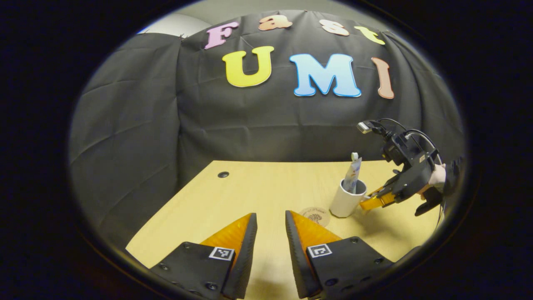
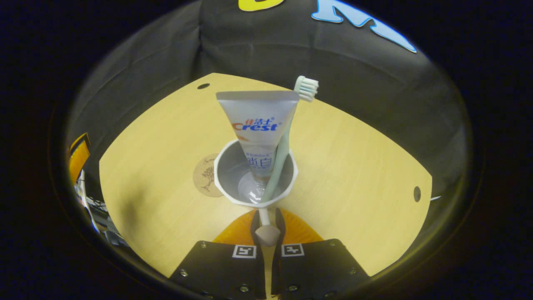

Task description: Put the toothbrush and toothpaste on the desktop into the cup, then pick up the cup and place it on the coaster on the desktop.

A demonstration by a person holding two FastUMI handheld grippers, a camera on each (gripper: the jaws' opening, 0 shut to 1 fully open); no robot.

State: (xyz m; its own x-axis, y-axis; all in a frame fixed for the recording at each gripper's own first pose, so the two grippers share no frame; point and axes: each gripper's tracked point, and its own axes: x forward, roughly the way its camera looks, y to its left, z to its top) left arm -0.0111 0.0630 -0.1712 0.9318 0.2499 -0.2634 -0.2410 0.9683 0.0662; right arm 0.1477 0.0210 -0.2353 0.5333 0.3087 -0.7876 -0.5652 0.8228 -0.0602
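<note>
Pinched by right gripper [image 2: 267, 225] at its handle: white cup [image 2: 255, 183] with toothpaste [image 2: 258, 125] and toothbrush [image 2: 287, 137], apparently just beside coaster [image 2: 205, 175] on desk [image 2: 354, 166]. Left gripper [image 1: 270, 233] narrowly parted, empty.

Black cloth wall [image 1: 166, 125] fills upper and left part of left gripper view, creased, hanging in folds, meeting at corner seam left of centre. Pale wall or ceiling strip [image 1: 175, 21] shows above cloth at top left. Light wood-grain desktop [image 1: 266, 187] spreads across lower centre, back edge against cloth. Small dark round hole [image 1: 223, 174] near desktop's back left corner. In right gripper view, second hole [image 2: 417, 193] at right edge of desktop. Even, soft lighting; faint shadows on wood.
</note>
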